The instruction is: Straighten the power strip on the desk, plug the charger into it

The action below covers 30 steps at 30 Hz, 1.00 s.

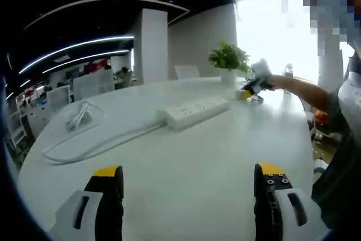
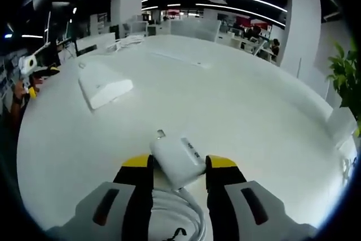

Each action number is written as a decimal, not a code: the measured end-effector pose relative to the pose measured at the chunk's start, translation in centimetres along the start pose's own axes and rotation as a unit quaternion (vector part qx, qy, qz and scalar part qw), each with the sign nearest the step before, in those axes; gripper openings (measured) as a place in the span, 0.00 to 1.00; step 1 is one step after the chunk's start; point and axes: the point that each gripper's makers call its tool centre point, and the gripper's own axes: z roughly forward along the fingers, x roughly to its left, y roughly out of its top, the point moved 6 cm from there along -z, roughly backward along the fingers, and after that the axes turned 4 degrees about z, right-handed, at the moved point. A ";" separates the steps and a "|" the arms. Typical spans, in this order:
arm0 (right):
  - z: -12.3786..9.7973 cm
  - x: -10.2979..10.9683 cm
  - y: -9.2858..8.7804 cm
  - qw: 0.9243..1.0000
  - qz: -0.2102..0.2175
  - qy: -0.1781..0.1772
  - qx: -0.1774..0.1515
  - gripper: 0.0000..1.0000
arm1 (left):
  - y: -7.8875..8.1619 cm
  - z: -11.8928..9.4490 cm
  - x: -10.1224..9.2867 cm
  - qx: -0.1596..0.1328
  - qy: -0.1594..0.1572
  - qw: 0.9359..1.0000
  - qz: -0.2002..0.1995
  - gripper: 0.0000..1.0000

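A white power strip (image 1: 194, 111) lies at an angle on the white desk (image 1: 186, 184), its cable (image 1: 96, 145) trailing off to the left. My left gripper (image 1: 189, 173) hovers low over the desk in front of it, open, with nothing between its jaws. Beyond the strip, near the plant, my right gripper (image 1: 252, 86) is held out on a person's arm. In the right gripper view, my right gripper (image 2: 179, 165) is shut on a white charger (image 2: 177, 156), prongs (image 2: 161, 134) pointing forward. Its cable (image 2: 183, 215) coils below. The power strip (image 2: 104, 86) lies ahead to the left.
A potted plant (image 1: 228, 57) stands at the desk's far side, also visible at the right edge (image 2: 344, 77). A loose bundle of white cable (image 1: 79, 115) lies on the desk's left part. Office chairs and desks stand beyond the desk's rounded edge.
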 end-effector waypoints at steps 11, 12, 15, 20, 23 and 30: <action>0.1 0.2 0.3 0.998 -0.063 0.018 -0.021 0.28 | -0.1 0.0 -0.1 0.000 0.001 1.000 -0.001 0.99; 0.2 0.2 0.5 0.996 -0.086 0.023 -0.030 0.28 | -0.1 0.0 -0.1 0.000 0.001 1.000 -0.002 0.99; 0.2 0.1 0.4 0.995 -0.086 0.027 -0.033 0.27 | -0.2 0.0 -0.1 0.000 0.002 1.000 -0.002 0.99; 0.4 -0.3 0.4 0.995 -0.077 0.040 -0.041 0.25 | -0.2 0.0 -0.1 0.000 0.001 1.000 -0.003 0.99; 0.5 -0.4 0.3 0.996 -0.066 0.045 -0.041 0.25 | -0.2 0.0 -0.1 0.000 0.000 1.000 -0.002 0.99; 0.5 -0.6 0.1 0.995 -0.050 0.064 -0.062 0.25 | -0.1 0.0 -0.2 -0.001 0.000 1.000 -0.002 0.99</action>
